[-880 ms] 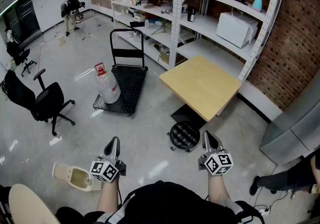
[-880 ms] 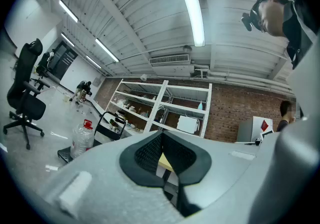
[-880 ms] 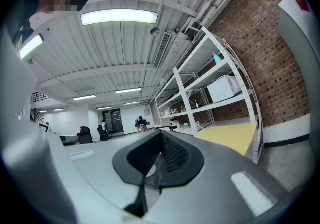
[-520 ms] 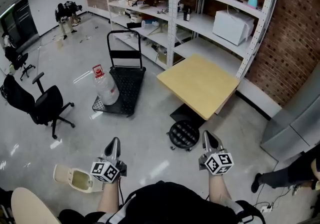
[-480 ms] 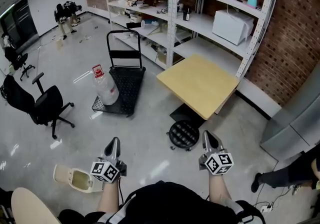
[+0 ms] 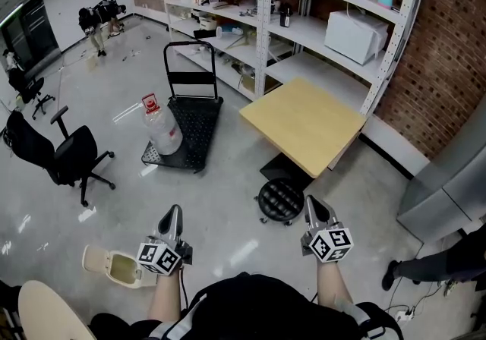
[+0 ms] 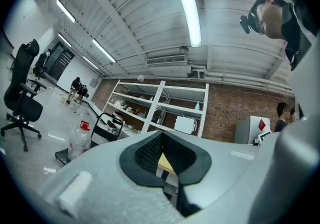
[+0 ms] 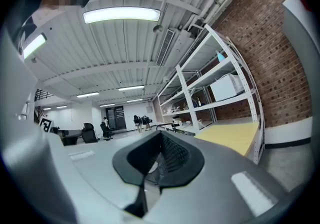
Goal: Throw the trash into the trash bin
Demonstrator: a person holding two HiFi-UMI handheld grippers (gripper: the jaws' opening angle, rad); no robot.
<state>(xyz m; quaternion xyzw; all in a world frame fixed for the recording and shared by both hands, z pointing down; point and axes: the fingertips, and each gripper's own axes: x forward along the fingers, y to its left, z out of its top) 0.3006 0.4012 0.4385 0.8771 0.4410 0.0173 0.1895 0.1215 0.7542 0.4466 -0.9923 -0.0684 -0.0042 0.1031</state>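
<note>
A small beige trash bin (image 6: 115,268) stands open on the grey floor at the lower left, just left of my left gripper (image 6: 173,214). That gripper is held low in front of the person's body, jaws together, nothing between them. My right gripper (image 6: 312,204) is held the same way at the right, shut and empty, near a black round stool (image 6: 281,200). In the left gripper view the left gripper (image 7: 161,136) points toward the shelves. In the right gripper view the right gripper (image 8: 161,136) points level across the room. No piece of trash shows in any view.
A yellow square table (image 6: 304,124) stands ahead at right, in front of white shelving (image 6: 304,27). A black cart (image 6: 190,130) carries a large water bottle (image 6: 161,130). A black office chair (image 6: 64,156) is at left, a grey cabinet (image 6: 448,187) at right.
Both grippers stay where they were, shut. Only the head view has shifted a little.
</note>
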